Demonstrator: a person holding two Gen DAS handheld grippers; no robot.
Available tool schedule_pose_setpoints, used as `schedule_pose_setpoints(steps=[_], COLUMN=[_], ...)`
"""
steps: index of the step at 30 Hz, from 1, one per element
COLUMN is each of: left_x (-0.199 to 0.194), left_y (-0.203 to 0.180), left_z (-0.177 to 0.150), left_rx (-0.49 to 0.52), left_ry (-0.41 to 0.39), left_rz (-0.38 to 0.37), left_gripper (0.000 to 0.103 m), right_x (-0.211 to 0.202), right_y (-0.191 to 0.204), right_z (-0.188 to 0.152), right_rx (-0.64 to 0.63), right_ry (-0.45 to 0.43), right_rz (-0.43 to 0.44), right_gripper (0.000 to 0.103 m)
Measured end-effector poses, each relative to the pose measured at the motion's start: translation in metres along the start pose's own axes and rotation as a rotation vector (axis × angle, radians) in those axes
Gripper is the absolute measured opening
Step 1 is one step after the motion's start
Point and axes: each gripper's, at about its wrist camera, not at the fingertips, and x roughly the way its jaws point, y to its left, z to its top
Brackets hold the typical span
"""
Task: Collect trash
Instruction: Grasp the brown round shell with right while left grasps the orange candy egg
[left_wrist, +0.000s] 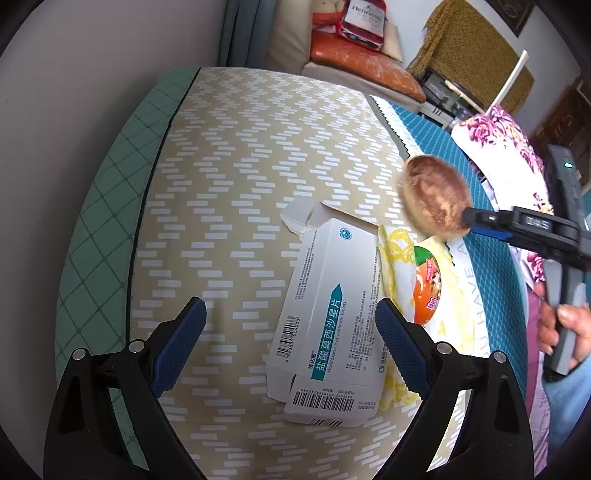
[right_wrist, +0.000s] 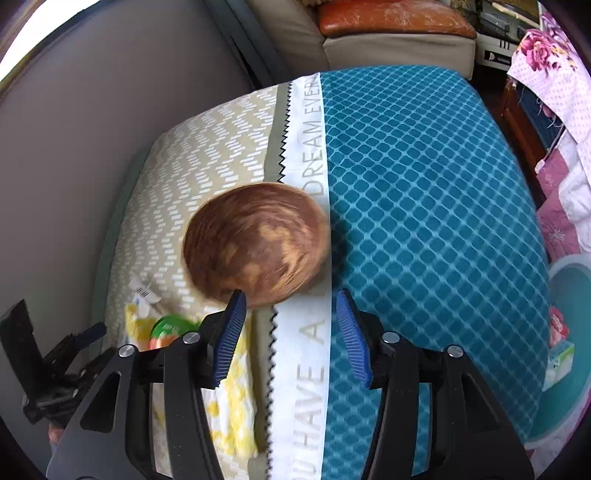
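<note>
A white medicine box (left_wrist: 332, 325) with teal print and an open flap lies on the beige zigzag cover (left_wrist: 258, 147). My left gripper (left_wrist: 290, 306) hovers open over it, one finger on each side and clear of it. Just right of the box lies a yellow-and-white wrapper (left_wrist: 428, 288) with an orange and green label, also seen as the wrapper (right_wrist: 229, 398). A brown round wooden bowl (left_wrist: 436, 199), blurred, sits at the tip of my right gripper (left_wrist: 476, 223). In the right wrist view the bowl (right_wrist: 258, 240) lies just beyond the left fingertip; my right gripper (right_wrist: 290, 295) is open with nothing between its pads.
A teal diamond-pattern blanket (right_wrist: 424, 184) covers the right half of the surface. A pink floral cloth (left_wrist: 509, 147) hangs at the right edge, with a teal basin (right_wrist: 569, 295) below it. A grey wall runs along the left. A sofa with an orange cushion (left_wrist: 362, 62) stands behind.
</note>
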Motion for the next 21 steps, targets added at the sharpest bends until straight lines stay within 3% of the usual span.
schedule_pose_setpoints(steps=[3,7,9,11,14,21], left_x=[0.0,0.005,0.006,0.007,0.006,0.001], left_y=[0.001,0.001,0.001,0.0,-0.004,-0.027], left_z=[-0.001,0.003,0.005,0.006,0.005,0.005], left_rx=[-0.002,-0.002,-0.004,-0.006,0.002,0.031], left_ry=[-0.001,0.008,0.01,0.013,0.015,0.012], left_rz=[-0.001,0.003,0.002,0.002,0.006,0.006], left_gripper=[0.093,0.093,0.093,0.093,0.093,0.093], right_x=[0.015,0.029,0.035,0.039,0.033,-0.006], right_y=[-0.006,0.0,0.002,0.002,0.009,0.006], right_z=[0.01,0.022,0.028,0.032,0.036,0.022], right_rx=[0.016,-0.01,-0.026,-0.02,-0.041,-0.042], right_ry=[-0.013,-0.037,-0.048,-0.046,-0.074,-0.132], right_rz=[0.006,0.012,0.009,0.018,0.003,-0.01], right_gripper=[0.047,0.028,0.026,0.015,0.009,0.007])
